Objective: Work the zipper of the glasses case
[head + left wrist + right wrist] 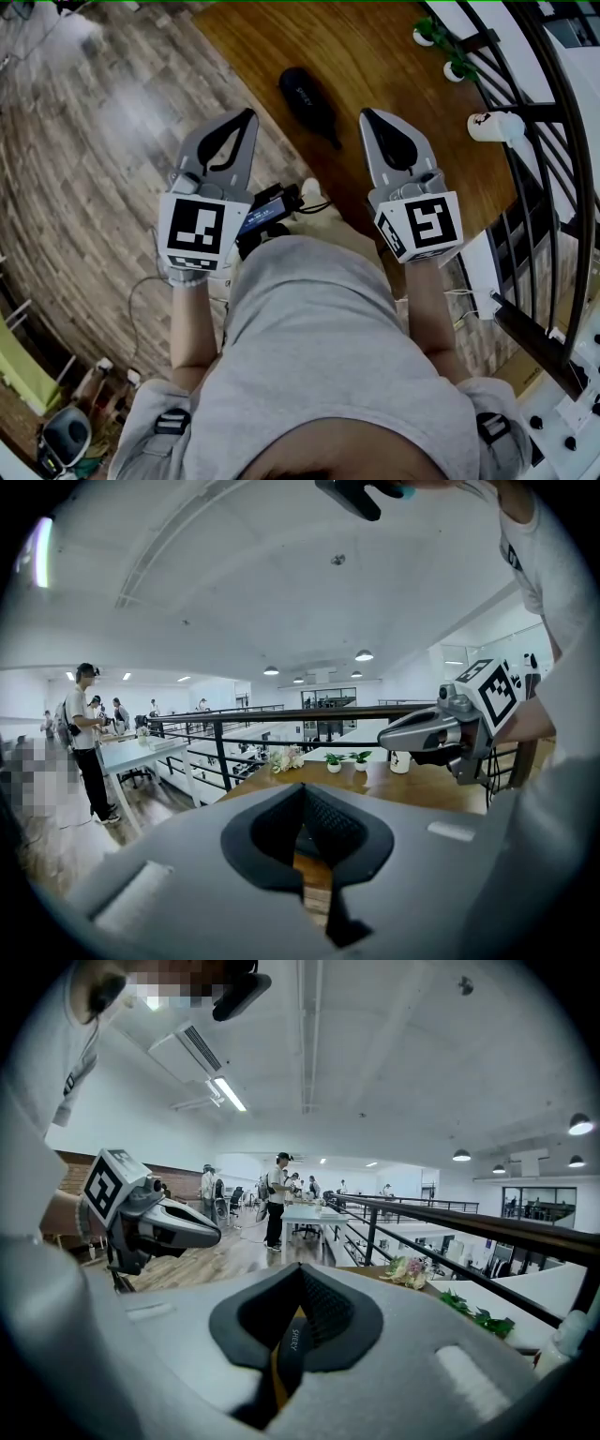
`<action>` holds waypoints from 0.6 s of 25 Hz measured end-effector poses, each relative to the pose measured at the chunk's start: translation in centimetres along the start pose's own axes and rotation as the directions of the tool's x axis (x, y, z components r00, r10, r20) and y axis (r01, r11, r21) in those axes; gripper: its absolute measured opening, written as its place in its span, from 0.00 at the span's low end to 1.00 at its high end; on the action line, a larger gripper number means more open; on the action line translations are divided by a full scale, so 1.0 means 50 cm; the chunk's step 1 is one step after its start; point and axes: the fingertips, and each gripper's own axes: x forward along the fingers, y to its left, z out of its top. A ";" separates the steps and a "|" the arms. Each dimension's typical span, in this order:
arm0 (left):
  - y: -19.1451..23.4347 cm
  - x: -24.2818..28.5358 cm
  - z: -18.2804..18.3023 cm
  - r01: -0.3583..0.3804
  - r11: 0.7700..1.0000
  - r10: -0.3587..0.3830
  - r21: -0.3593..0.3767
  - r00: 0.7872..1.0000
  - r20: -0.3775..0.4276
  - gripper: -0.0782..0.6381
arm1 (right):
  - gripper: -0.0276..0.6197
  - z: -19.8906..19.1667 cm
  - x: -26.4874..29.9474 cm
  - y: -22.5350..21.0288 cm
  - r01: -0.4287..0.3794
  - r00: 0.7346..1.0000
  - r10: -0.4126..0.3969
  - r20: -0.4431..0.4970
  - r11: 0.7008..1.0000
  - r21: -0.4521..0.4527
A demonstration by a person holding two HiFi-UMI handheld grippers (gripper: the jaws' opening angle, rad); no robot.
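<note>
One dark glasses case point(307, 101) lies on the wooden worktop point(375, 56) near its left edge. Its zipper is too small to make out, and the right gripper view shows only a sliver of the case through the notch in the jaws. My left tool point(250, 114) and right tool point(366, 114) are both closed narrow, hold nothing and sit clear of the case. By the right edge stand two small potted plants point(425, 34) and one white cup point(494, 126). A black railing point(553, 141) cuts off what lies beyond.

1. Wooden table point(394, 66) — a bare brown top.
2. Glasses case point(307, 101), black, lies near the table's left edge.
3. Along the right edge — potted plant point(425, 33), second plant point(457, 67), and nearer, a white cup point(495, 126).
</note>
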 end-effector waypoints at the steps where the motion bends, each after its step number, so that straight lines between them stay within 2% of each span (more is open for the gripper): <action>1: 0.001 0.001 -0.001 -0.002 1.000 0.002 0.004 1.000 -0.001 0.13 | 0.04 0.000 0.000 0.000 0.001 1.000 -0.001 0.000 1.000 -0.001; 15: 0.007 0.000 -0.002 -0.014 1.000 0.014 0.001 1.000 -0.003 0.13 | 0.04 -0.003 -0.001 0.003 0.001 1.000 -0.001 -0.013 1.000 0.000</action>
